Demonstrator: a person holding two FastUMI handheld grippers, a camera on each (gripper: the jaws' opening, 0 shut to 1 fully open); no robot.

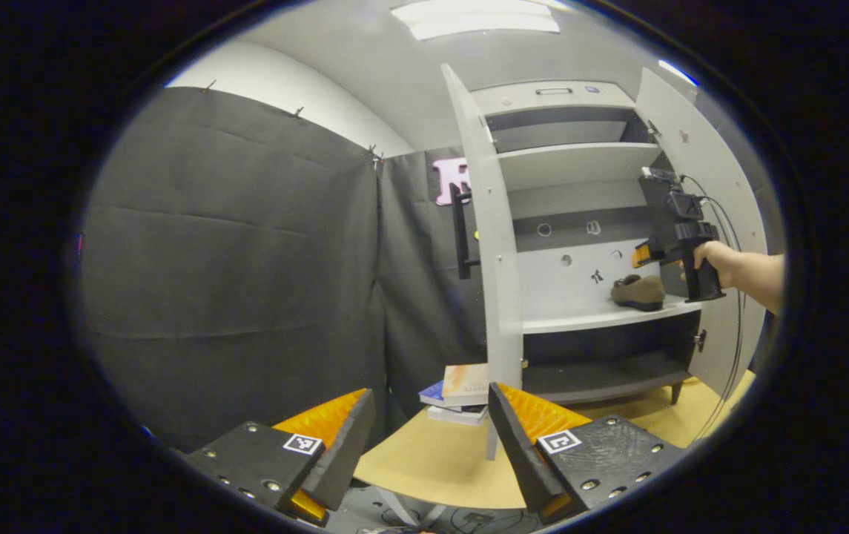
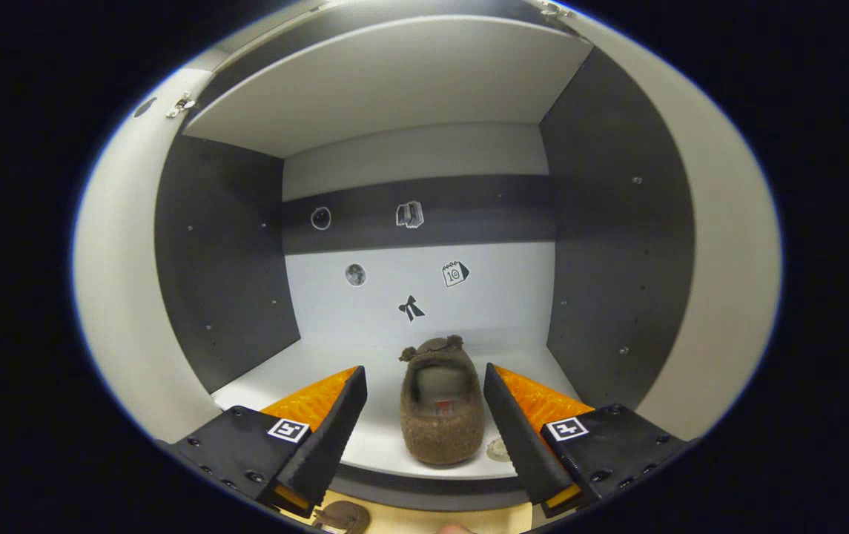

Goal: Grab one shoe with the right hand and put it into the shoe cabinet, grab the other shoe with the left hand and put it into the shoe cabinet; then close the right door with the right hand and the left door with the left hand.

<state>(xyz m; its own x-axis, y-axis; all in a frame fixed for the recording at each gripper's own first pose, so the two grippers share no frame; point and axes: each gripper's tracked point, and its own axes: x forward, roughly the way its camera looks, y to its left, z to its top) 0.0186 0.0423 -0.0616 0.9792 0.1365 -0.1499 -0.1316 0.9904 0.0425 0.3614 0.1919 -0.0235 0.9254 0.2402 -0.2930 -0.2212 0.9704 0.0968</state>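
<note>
We see the first shoe (image 2: 442, 404) resting on the middle shelf (image 2: 380, 437) of the shoe cabinet (image 1: 580, 193), near the shelf's front edge and roughly midway between the side walls. In the right gripper view its long axis runs front to back, heel opening toward the camera and toe toward the rear panel. The right gripper (image 2: 424, 415) has its jaws spread wide, one finger on each side of the shoe with a clear gap at both flanks, so we judge the shoe released and not held. In the left gripper view the same gripper (image 1: 672, 245) and the hand (image 1: 717, 261) holding it sit just right of the shoe at the shelf's right end. The second shoe (image 2: 342, 517) lies on the floor (image 2: 409, 523) below the cabinet's front edge, partly cut off by the view's bottom edge, so we cannot tell its long axis. The left gripper (image 1: 431, 437) stands well back from the cabinet, jaws wide and empty, aimed past the left door (image 1: 494, 259). We judge the second shoe to be the left gripper's next target, lying low and toward the cabinet front. Both doors, including the right door (image 1: 698, 163), stand open.
</note>
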